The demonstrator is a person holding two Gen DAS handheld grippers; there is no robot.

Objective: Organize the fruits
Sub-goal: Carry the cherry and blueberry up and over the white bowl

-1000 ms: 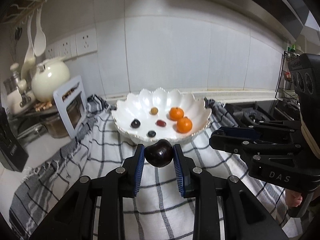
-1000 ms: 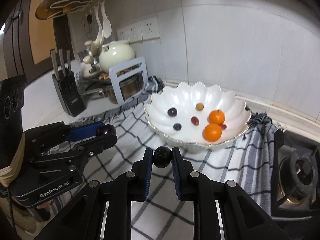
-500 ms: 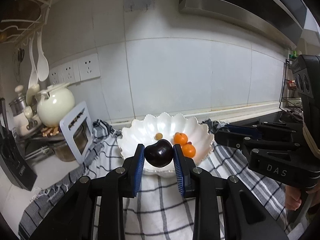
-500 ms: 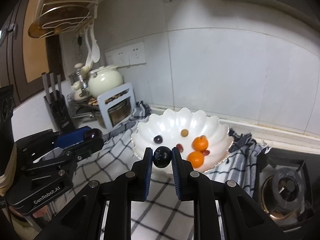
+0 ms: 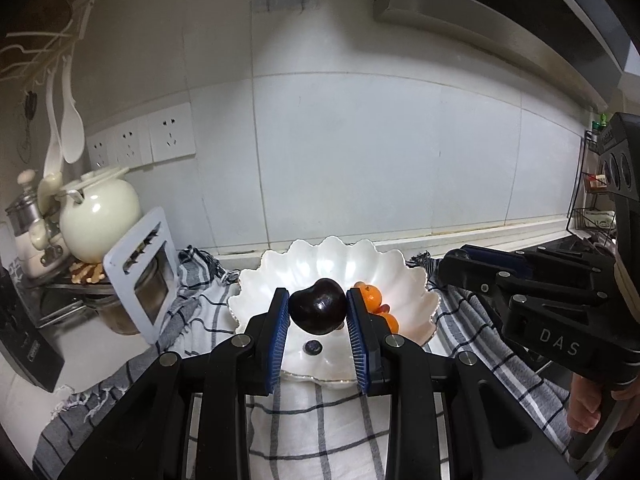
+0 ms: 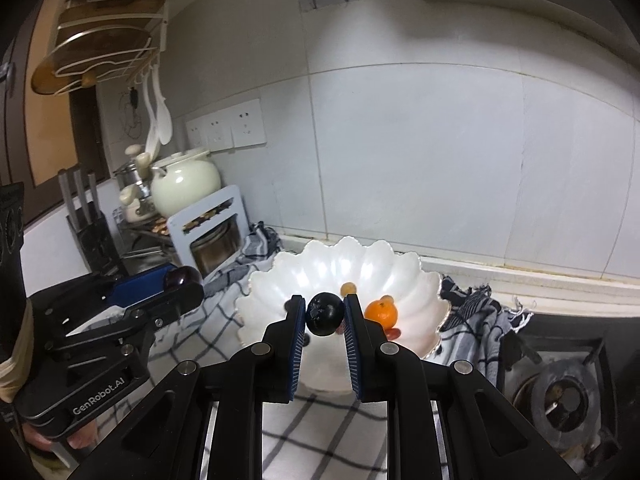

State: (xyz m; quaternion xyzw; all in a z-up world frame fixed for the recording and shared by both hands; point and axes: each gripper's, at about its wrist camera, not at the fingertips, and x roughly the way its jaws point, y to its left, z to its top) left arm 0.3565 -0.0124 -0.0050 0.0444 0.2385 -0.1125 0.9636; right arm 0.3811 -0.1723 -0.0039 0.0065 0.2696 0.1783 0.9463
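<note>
Above the checked cloth (image 5: pixel 312 420), before the scalloped white bowl (image 5: pixel 400 276): left gripper (image 5: pixel 318 312) clamped on a dark plum (image 5: pixel 318 312), right gripper (image 6: pixel 325 314) closed on a blueberry (image 6: pixel 325 314); both raised near rim height, presumably for release among oranges (image 6: pixel 381 313) inside.

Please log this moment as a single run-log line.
left claw: shut on dark heart-shaped cherry | right claw: shut on round black berry | both near scalloped white bowl | not released

White tiled wall (image 5: pixel 360 152), triple sockets (image 5: pixel 140 142), range hood (image 5: pixel 500 28), stove (image 6: pixel 560 388).
</note>
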